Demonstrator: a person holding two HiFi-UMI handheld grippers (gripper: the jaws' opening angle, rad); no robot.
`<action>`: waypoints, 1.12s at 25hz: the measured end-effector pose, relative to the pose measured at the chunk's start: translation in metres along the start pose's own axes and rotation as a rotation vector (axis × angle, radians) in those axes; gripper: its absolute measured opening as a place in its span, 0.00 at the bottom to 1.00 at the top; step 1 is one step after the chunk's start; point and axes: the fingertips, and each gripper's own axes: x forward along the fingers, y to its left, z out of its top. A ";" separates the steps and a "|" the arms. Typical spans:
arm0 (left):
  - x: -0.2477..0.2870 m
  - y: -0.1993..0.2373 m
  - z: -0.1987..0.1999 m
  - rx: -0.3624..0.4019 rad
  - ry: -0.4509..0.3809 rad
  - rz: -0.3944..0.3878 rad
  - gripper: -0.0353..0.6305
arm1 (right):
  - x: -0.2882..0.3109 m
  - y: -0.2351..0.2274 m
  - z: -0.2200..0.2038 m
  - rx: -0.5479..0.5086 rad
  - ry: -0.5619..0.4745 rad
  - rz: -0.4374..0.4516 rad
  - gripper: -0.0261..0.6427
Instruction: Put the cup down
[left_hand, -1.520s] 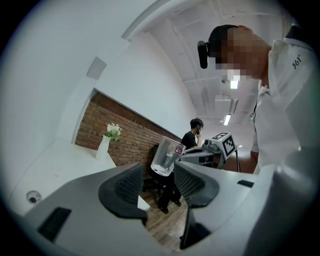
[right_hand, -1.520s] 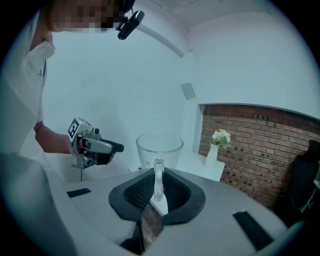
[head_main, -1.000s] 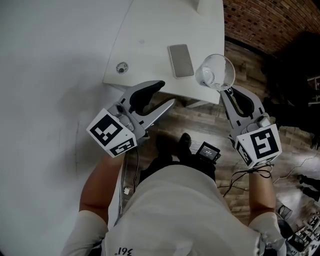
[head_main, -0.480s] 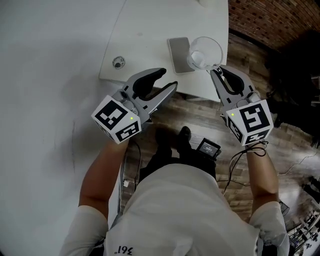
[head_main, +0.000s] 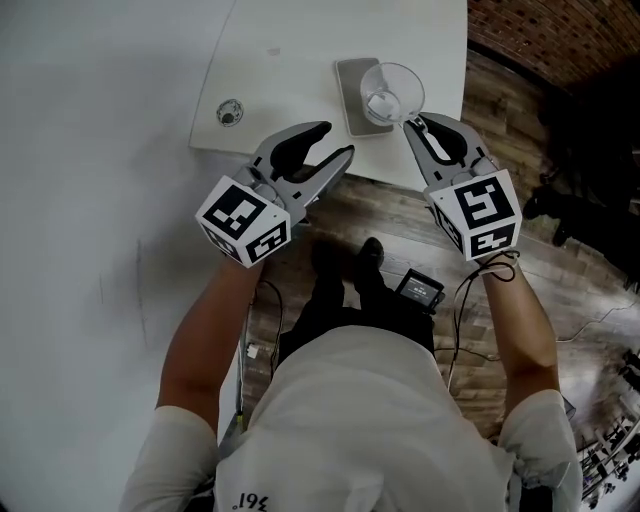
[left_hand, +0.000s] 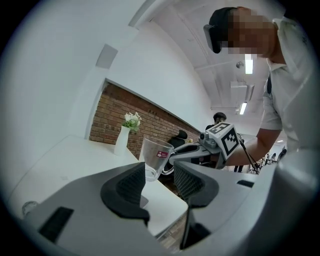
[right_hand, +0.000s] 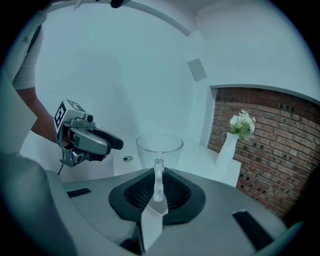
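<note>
The clear glass cup (head_main: 392, 93) stands upright just ahead of the right gripper (head_main: 412, 122), whose jaws are pinched narrowly on its handle (right_hand: 158, 180). The cup's base is over part of a smartphone (head_main: 350, 100) lying on the white table (head_main: 290, 50); whether it touches cannot be told. To that gripper's left, the left gripper (head_main: 335, 142) hangs by the table's near edge, jaws parted and holding nothing. Beyond the cup, a white vase of flowers (right_hand: 229, 147) stands before a brick wall (right_hand: 280, 140).
</note>
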 end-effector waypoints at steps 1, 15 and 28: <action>0.002 0.002 -0.004 0.000 0.004 0.003 0.33 | 0.005 0.000 -0.004 0.002 0.004 0.001 0.11; 0.037 0.042 -0.067 -0.079 0.112 0.019 0.33 | 0.081 -0.009 -0.066 0.020 0.101 0.038 0.11; 0.051 0.046 -0.080 -0.118 0.133 0.029 0.33 | 0.099 -0.013 -0.093 0.034 0.151 0.044 0.11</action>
